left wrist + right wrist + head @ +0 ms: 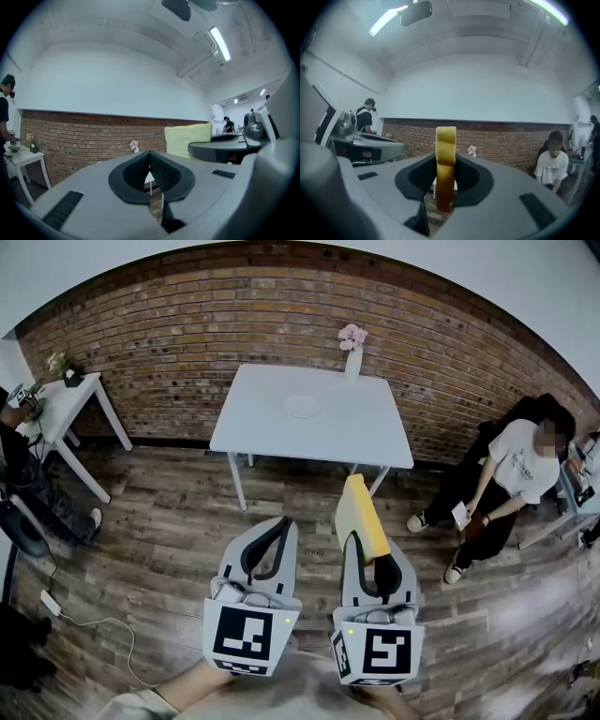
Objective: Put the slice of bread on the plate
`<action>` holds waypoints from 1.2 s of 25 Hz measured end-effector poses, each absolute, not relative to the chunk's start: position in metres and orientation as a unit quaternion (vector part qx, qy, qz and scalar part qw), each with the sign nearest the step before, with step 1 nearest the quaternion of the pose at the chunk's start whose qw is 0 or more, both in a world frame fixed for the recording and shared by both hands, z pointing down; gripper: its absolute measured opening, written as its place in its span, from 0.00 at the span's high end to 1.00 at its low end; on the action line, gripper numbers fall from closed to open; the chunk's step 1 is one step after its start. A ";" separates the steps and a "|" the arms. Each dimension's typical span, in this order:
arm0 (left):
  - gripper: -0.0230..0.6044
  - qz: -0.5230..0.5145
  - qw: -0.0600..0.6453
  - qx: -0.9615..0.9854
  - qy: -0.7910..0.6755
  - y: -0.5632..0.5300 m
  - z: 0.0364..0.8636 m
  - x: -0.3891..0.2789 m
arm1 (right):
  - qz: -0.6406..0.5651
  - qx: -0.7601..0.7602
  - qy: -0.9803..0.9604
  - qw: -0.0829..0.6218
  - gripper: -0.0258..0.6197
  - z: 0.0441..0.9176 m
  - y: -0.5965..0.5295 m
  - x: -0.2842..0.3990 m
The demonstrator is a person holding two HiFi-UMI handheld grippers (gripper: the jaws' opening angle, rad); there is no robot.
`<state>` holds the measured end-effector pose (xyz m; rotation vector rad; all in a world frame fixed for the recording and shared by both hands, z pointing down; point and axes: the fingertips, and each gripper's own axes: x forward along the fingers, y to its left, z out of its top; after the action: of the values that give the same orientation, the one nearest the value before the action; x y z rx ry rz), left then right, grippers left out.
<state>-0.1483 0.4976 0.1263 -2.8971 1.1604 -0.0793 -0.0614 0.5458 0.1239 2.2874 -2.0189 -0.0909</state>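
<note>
1. My right gripper [445, 182] is clamped on the slice of bread [362, 514]. The slice stands on edge between the pads, and a good part of it sticks out past the jaw tips.
2. My left gripper [150, 168] is pressed closed with nothing in it. It is held level, just beside the right one.
3. So I'd call the pick-up done: the bread is off every surface and hangs in the air above the wooden floor.
4. The plate [302, 407] sits near the middle of the white table [253, 432] by the brick wall. It looks bare from here. A vase of pink flowers [352, 348] stands at the table's far edge.
5. Bread and plate are well apart, with open floor between me and the table.
6. Left to do, by my reckoning: close in on the table, carry the slice over the plate, lay it flat and let the jaws go. I'd put us around the halfway mark.
</note>
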 end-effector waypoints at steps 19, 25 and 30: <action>0.95 -0.033 0.001 -0.915 0.403 0.488 0.141 -0.132 | -0.018 0.732 -0.681 0.032 0.82 0.139 0.538 -0.034; 0.95 -0.031 0.004 -0.910 0.413 0.477 0.139 -0.133 | -0.020 0.726 -0.687 0.031 0.82 0.138 0.525 -0.034; 0.95 -0.023 0.009 -0.911 0.411 0.465 0.137 -0.128 | -0.024 0.724 -0.688 0.033 0.82 0.139 0.513 -0.032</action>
<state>-0.1284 0.4652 0.1372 -2.8469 1.2835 -0.0720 -0.0319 0.5135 0.1387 2.2295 -2.1182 -0.0725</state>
